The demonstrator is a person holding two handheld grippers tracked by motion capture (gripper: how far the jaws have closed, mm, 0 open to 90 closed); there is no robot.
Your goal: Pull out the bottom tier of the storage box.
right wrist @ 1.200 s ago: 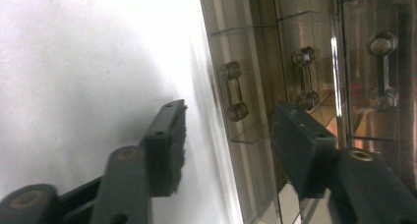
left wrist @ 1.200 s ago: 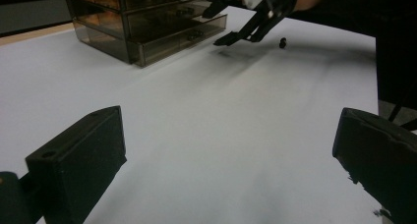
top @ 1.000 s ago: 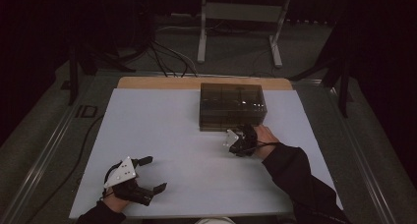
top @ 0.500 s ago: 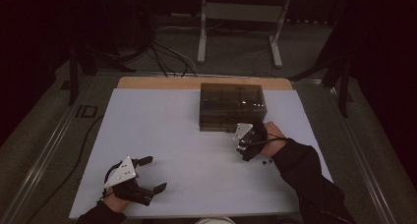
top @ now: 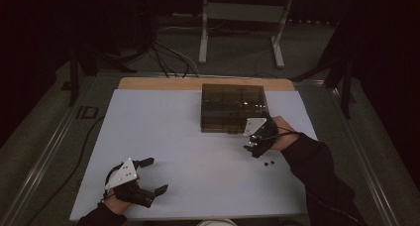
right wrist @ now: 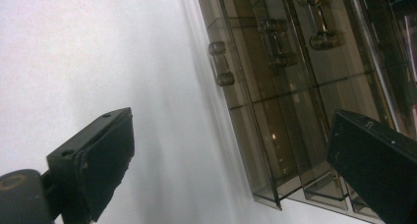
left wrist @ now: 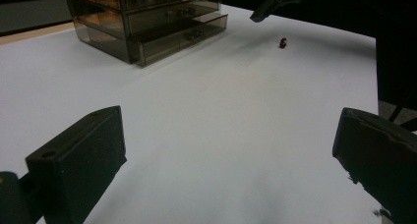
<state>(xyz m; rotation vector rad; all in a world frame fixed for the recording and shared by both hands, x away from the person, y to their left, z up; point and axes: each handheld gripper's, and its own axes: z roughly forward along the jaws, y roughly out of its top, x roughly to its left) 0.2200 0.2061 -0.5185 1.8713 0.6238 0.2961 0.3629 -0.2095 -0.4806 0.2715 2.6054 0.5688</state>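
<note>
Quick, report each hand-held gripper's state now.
Left hand-held gripper: open, holding nothing.
Right hand-held gripper: jaws have just been opening; open, nothing between them, beside the drawer box.

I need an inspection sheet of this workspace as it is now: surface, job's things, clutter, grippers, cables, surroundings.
Surface: white table top, wooden strip at far edge.
Job's things: smoky clear drawer box, lowest drawer pulled out a little; small dark bits on the table.
Clutter: nothing seen.
Grippers: right gripper open, empty, before the box; left gripper open, empty, near edge.
Cables: cable beside table; bundle on floor.
Surroundings: dark room, metal stand behind.
</note>
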